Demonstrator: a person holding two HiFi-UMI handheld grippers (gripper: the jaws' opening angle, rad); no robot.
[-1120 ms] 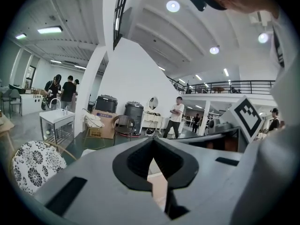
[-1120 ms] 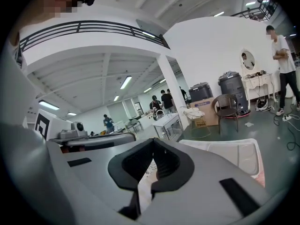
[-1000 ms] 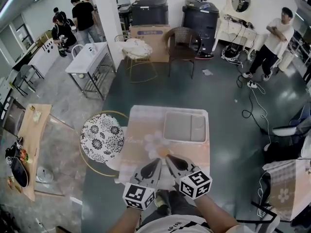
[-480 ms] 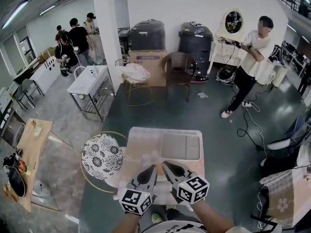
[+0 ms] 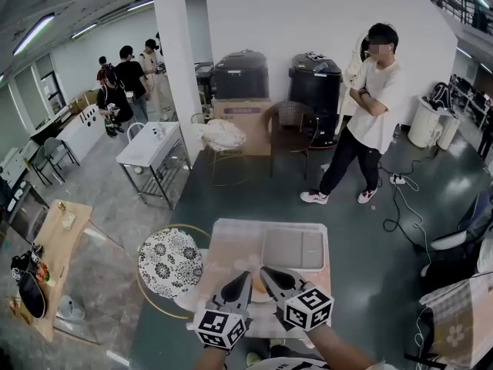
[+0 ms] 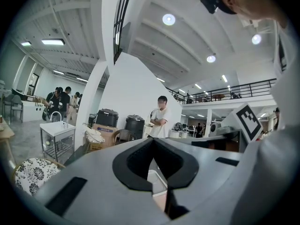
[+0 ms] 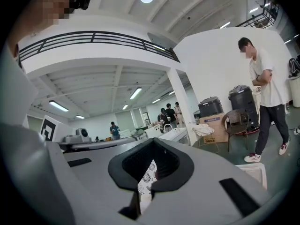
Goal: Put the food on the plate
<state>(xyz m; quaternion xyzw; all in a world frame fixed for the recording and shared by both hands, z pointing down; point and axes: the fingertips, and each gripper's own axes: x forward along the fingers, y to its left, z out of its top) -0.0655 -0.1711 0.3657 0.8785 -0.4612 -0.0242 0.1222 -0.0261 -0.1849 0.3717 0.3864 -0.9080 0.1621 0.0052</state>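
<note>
Low in the head view, side by side over a pale pink square table [image 5: 231, 237]: grey left gripper [image 5: 248, 274] and grey right gripper [image 5: 266, 270], tips angled toward each other. Both closed, fingers together, nothing held between them. Just between the two tips, a small orange piece of food [image 5: 259, 286], mostly hidden; whether on a plate, impossible to tell. Beyond, on the same table, a flat grey rectangular tray [image 5: 293, 249]. Left of the table, a round stool with black-and-white flowered cushion [image 5: 169, 262]. Farther back, a standing person in a white T-shirt [image 5: 371, 106], arms folded.

Open workshop hall; mezzanine railing [image 6: 248, 84], steel table [image 5: 154, 146], floor cables [image 5: 398, 206].
</note>
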